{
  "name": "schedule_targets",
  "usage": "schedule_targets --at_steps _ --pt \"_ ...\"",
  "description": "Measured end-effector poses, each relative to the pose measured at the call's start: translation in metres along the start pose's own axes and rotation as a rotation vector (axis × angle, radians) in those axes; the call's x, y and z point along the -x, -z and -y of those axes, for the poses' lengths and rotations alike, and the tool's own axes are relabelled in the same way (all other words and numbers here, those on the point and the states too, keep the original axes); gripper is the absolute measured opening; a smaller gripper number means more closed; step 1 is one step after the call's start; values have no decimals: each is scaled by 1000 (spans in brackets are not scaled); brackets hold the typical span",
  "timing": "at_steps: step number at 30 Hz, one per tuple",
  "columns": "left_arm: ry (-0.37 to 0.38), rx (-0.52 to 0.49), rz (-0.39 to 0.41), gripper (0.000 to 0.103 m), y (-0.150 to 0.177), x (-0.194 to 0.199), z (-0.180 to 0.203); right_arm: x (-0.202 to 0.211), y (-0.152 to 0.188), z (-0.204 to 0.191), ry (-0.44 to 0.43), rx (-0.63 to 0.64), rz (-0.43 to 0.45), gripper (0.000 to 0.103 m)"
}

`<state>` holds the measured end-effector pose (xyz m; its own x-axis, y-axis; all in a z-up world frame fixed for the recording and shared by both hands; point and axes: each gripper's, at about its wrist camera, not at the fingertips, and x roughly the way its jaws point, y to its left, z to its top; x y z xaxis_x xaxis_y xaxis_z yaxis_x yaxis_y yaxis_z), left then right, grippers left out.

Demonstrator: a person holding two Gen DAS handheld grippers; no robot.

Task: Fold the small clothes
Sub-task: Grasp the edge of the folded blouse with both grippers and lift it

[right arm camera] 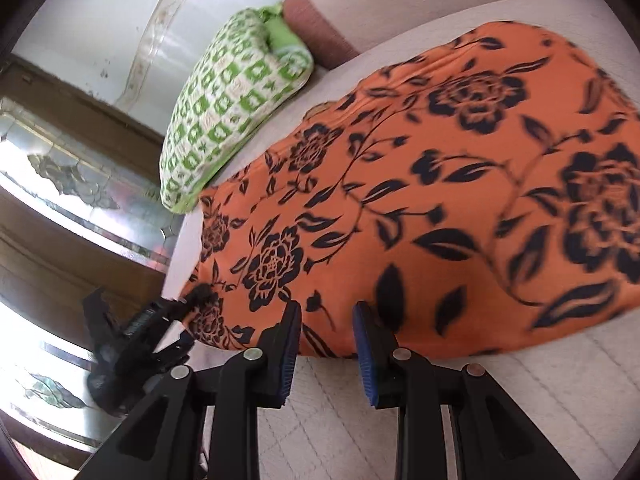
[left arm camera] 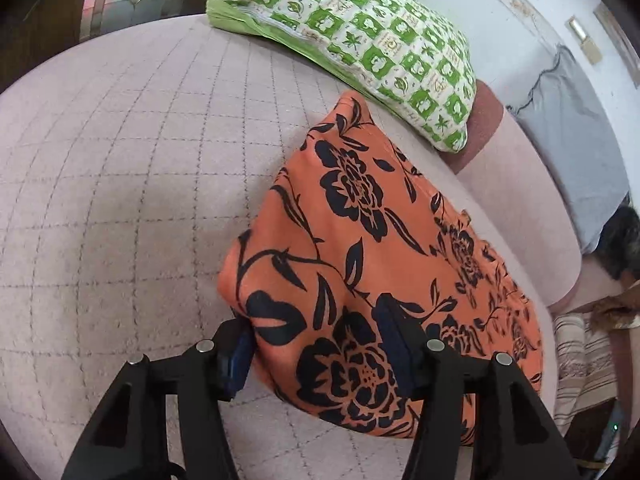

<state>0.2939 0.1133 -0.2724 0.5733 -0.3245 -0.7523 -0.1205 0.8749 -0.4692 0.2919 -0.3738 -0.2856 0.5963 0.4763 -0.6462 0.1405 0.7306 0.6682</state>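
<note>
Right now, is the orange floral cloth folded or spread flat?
Folded at least once: the orange floral cloth shows a rounded doubled edge by the left gripper. Further layers: cannot tell.

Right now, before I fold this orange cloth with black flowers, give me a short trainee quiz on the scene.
1. True or false: the orange black-flowered cloth lies on the pale quilted bedcover.
2. Which wrist view shows the other gripper? A left; B right; C both.
3. The gripper pads are coloured ____.
Key: 1 true; 2 B, the left gripper shows there; 3 blue.
</note>
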Motion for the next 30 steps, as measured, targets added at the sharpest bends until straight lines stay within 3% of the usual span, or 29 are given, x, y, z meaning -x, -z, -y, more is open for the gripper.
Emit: schedule_targets --at_steps 1,3,5,8,9,10,11,13,16,17,18,20,23,26,27,29,30 --pt "-15 -16 1 57 0 -1 3 -11 1 0 33 12 -27 30" --pt "-48 -19 11 39 0 0 4 -17 1 -1 49 40 -53 30" --pt "-33 17 7 37 -3 1 -1 -10 -2 0 23 27 -71 30" --pt "-24 34 -5 39 -3 0 -3 14 -6 24 -41 -90 -82 31" --pt "-21 39 -12 49 -3 0 -4 26 -4 36 -46 -130 -66 31" --pt "4 49 -21 54 -3 0 -4 38 -2 47 -45 -165 -51 35" --pt "31 58 -26 62 -3 0 -5 48 2 57 -44 -194 -38 50" --pt "33 55 -30 62 -1 2 -3 77 11 87 -56 -304 7 78" --pt "8 47 -15 55 2 3 -1 110 21 126 -62 -449 103 78" --pt "-15 46 -7 43 3 4 -1 115 22 134 -48 -478 123 78" --pt "-32 48 -1 38 4 4 -1 119 23 146 -23 -515 145 78" --pt "-21 70 4 36 3 4 -5 118 21 163 -24 -578 158 78" --pt "-20 70 5 37 2 3 -5 113 12 171 -48 -603 208 78" --pt "19 78 0 58 1 -1 -4 97 -3 165 -18 -558 231 78" --pt "31 76 1 60 1 0 -3 91 -7 162 -1 -546 249 78" --pt "24 63 0 60 0 -1 -1 82 -16 156 17 -530 275 68" --pt "14 61 4 52 0 -1 0 77 -19 153 21 -522 278 60"
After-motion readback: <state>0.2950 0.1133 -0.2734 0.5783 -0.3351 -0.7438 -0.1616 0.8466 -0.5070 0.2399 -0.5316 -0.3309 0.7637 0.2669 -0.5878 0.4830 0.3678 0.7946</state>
